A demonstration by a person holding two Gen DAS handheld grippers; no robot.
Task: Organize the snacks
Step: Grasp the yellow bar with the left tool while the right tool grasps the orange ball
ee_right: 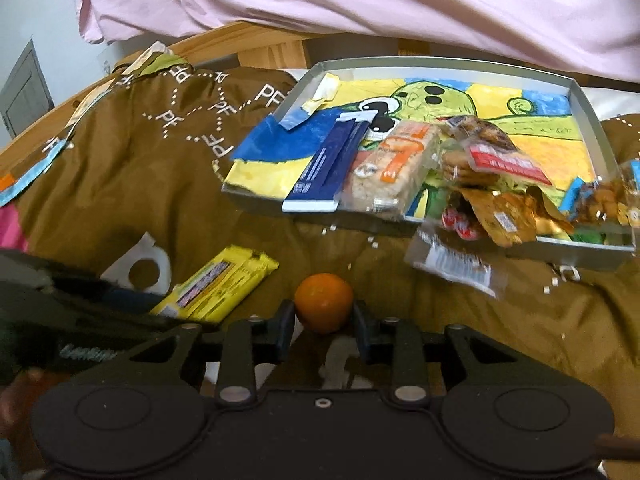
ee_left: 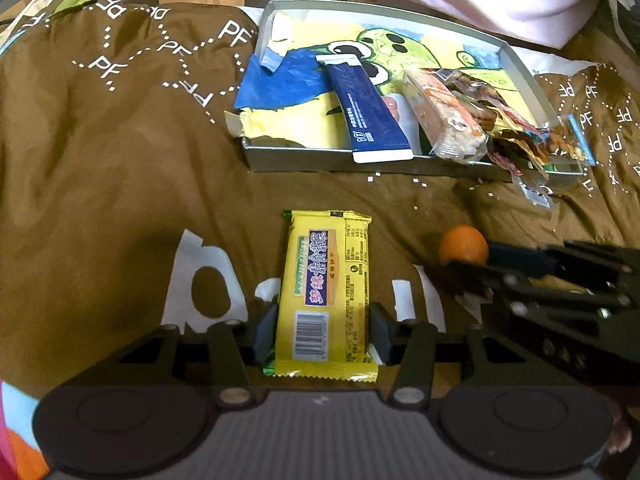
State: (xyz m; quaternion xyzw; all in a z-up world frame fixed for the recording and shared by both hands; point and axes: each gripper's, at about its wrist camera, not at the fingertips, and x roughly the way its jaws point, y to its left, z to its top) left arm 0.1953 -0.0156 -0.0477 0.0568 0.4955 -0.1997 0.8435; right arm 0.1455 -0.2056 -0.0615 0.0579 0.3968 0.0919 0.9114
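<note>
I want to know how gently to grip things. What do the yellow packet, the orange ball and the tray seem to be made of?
Yellow packet: glossy plastic film, with crimped ends and shiny wrinkles.
Orange ball: matte, smooth; probably a small citrus fruit, possibly plastic.
Tray: thin grey walls, perhaps painted cardboard or sheet metal; a torn paper drawing lines it.

Yellow biscuit packet (ee_left: 326, 294), sealed, flat, barcode end nearest the camera, lying lengthwise on the brown bedcover in front of the tray (ee_left: 360, 160). Small orange (ee_right: 324, 307), round, just right of the packet. In the shallow grey tray, lined with a green cartoon drawing: a dark blue sachet (ee_left: 366, 114), a clear-wrapped rice bar (ee_left: 444, 120), and mixed small wrappers (ee_right: 500, 200) spilling over the tray's near right rim.
</note>
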